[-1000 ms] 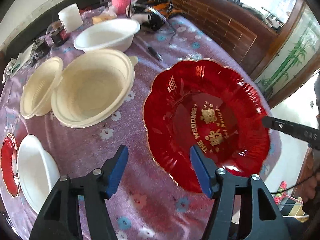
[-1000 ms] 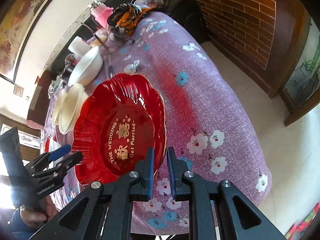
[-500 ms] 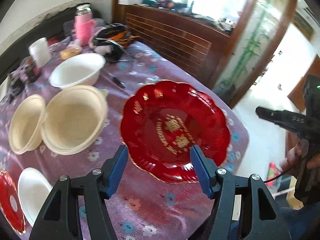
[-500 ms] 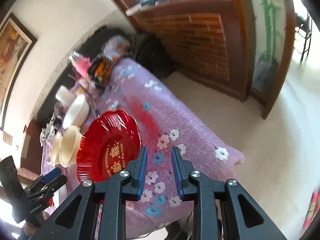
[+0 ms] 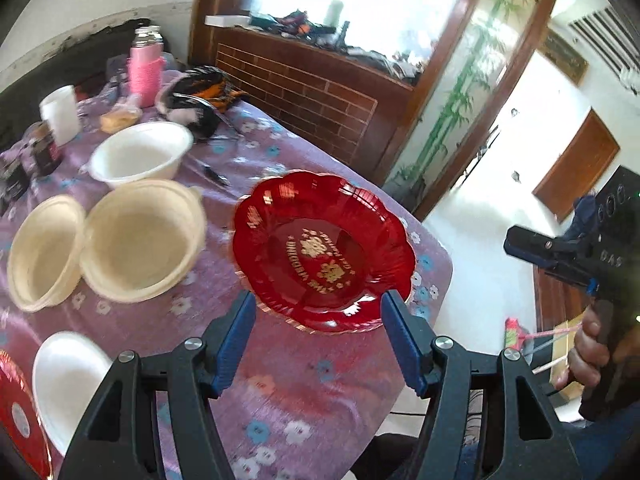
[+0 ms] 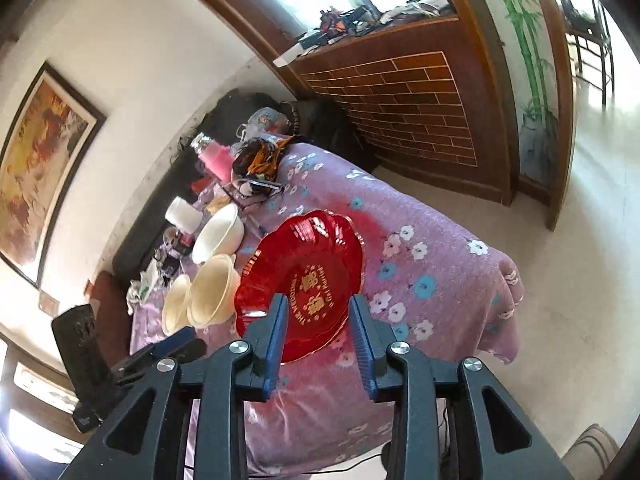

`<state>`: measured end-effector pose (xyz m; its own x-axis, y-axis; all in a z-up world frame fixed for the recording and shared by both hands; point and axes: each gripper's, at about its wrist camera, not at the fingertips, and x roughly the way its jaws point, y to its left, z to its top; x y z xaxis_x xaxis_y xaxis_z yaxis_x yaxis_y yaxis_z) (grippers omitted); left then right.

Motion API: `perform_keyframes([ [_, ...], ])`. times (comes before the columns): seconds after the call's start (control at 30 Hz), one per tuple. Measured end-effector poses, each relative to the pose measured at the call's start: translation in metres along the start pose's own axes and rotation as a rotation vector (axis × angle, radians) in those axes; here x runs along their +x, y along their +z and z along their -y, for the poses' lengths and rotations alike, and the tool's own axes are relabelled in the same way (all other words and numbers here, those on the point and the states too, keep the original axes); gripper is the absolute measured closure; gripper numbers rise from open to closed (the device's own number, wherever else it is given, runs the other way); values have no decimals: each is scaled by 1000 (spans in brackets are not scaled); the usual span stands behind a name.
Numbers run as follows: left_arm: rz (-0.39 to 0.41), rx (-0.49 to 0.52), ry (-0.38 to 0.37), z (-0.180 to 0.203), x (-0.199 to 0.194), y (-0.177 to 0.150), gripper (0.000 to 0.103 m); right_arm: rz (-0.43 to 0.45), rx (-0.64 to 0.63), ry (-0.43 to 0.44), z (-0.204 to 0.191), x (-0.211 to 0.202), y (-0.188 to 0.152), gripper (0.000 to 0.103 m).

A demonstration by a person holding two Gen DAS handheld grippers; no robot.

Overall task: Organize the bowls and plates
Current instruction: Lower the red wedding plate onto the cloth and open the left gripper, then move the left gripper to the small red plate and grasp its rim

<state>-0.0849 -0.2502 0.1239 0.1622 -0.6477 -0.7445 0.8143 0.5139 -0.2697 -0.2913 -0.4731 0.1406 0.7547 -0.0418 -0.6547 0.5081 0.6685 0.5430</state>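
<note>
A red scalloped plate [image 5: 320, 252] [image 6: 304, 284] with gold lettering lies flat on the purple flowered tablecloth [image 5: 304, 376] near the table's right edge. My left gripper [image 5: 318, 316] hovers open above its near rim, touching nothing. My right gripper [image 6: 318, 312] is back from the plate with its jaws opening and nothing between them; it also shows at the right of the left wrist view [image 5: 552, 256]. Two cream bowls [image 5: 144, 240] [image 5: 44, 256] sit side by side to the left. A white bowl [image 5: 140, 152] is behind them and another [image 5: 68, 376] at near left, beside a second red plate [image 5: 16, 420].
At the table's far end stand a pink bottle [image 5: 146, 68], a white cup [image 5: 60, 114], small jars [image 5: 44, 152] and a dark bag [image 5: 200, 92]. A pen [image 5: 216, 176] lies behind the red plate. A brick-patterned wooden partition [image 5: 304, 92] runs past the table's far right side.
Both grippers have drawn back and risen from the red plate, which stays on the cloth. The right jaws went from nearly shut to apart. The left jaws stayed open.
</note>
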Motion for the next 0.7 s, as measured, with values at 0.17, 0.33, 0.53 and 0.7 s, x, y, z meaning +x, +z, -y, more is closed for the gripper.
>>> perform_keyframes([
  [0.17, 52, -76, 34, -30, -37, -13, 35, -25, -102, -13, -36, 8, -4, 68],
  [0.33, 96, -169, 134, -68, -87, -35, 34, -103, -221, 26, -84, 32, -10, 66],
  [0.53, 107, -353, 176, -132, -141, -65, 34, -179, -294, 124, -145, 63, -21, 64],
  [0.7, 111, -452, 287, -183, -181, -87, 34, -256, -389, 211, -215, 88, -27, 61],
])
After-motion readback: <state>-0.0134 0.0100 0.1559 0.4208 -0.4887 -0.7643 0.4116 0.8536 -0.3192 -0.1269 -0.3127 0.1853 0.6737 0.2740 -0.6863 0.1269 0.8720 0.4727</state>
